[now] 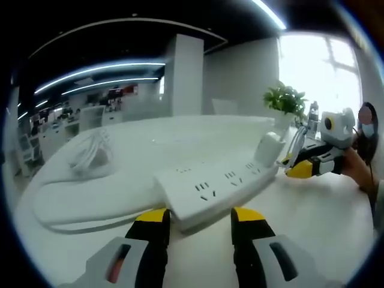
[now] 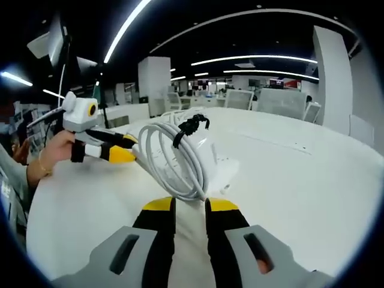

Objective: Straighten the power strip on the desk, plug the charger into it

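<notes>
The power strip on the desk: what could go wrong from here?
1. The left hand-held gripper is open around the power strip's end, so the strip may slide or turn when the charger is pushed.
2. The right hand-held gripper holds the coiled cable, not the charger body; pulling could tilt the plug.

Long white ceiling light strips (image 1: 99, 75) are glowing across the upper left of the left gripper view, while a blown-out window (image 1: 318, 66) is glaring at upper right. The glossy white desk (image 2: 300, 174) is reflecting soft light. Fisheye bending is warping the edges; distant office furniture is looking blurred.
</notes>
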The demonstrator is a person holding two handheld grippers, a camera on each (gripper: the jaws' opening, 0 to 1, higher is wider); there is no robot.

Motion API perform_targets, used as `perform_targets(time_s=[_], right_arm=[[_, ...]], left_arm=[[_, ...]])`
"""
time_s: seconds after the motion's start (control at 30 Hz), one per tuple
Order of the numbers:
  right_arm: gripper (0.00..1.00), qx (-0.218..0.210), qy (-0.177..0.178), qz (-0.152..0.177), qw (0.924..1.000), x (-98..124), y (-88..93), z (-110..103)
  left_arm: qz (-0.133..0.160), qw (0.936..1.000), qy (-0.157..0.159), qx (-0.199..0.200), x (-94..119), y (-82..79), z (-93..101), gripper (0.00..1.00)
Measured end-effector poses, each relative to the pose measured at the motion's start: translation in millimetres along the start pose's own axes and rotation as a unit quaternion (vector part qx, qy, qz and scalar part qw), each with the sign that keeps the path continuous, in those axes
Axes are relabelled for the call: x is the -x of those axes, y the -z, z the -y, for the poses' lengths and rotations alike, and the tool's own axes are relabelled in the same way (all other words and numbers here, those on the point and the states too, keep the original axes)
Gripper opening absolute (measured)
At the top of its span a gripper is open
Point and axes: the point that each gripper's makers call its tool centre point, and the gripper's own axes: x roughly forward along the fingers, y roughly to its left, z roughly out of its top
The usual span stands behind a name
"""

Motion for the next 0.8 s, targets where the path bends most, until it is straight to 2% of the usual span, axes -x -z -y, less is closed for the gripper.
perform_targets(time_s=[0.17, 0.3, 0.37, 0.4, 0.43, 0.47, 0.57, 0.63, 0.73, 0.8], right_arm=[[0.19, -0.002, 0.02, -0.001, 0.9998, 12, 1.6, 8], [0.2, 0.007, 0.051, -0.002, 0.9987, 25, 0.7, 12], [0.22, -0.011, 0.065, 0.013, 0.9978, 32, -2.1, 13], [0.22, -0.013, 0.064, 0.011, 0.9978, 36, -0.9, 11], [0.22, -0.013, 0.065, 0.01, 0.9978, 41, 0.0, 7], [0.23, -0.008, 0.068, 0.01, 0.9976, 45, 0.9, 5], [0.26, 0.001, 0.076, 0.008, 0.9971, 56, 3.7, -4], [0.28, -0.009, 0.071, 0.004, 0.9974, 62, 5.6, -15], [0.28, -0.024, 0.061, 0.006, 0.9978, 69, 4.4, -30], [0.27, -0.035, 0.056, 0.016, 0.9977, 75, 0.8, -40]], left_arm=[[-0.002, 0.9999, -0.005, -0.01, 3, -3.4, -0.6, 0.42], [0.001, 0.9994, -0.017, -0.029, 8, -9.2, -2.2, 0.42], [0.003, 0.9991, -0.021, -0.036, 12, -12.1, -2.0, 0.44], [0.014, 0.9987, -0.025, -0.042, 14, -18.5, -2.5, 0.45], [0.046, 0.9974, -0.034, -0.043, 18, -30.8, -2.3, 0.45], [0.058, 0.9963, -0.037, -0.052, 24, -34.2, -0.7, 0.45], [0.044, 0.9959, -0.044, -0.066, 38, -25.2, 4.4, 0.45], [0.043, 0.9959, -0.045, -0.065, 48, -18.1, 8.4, 0.45], [0.069, 0.9965, -0.029, -0.039, 65, -14.6, 21.8, 0.45], [0.063, 0.9964, -0.038, -0.042, 77, -8.6, 24.7, 0.45]])
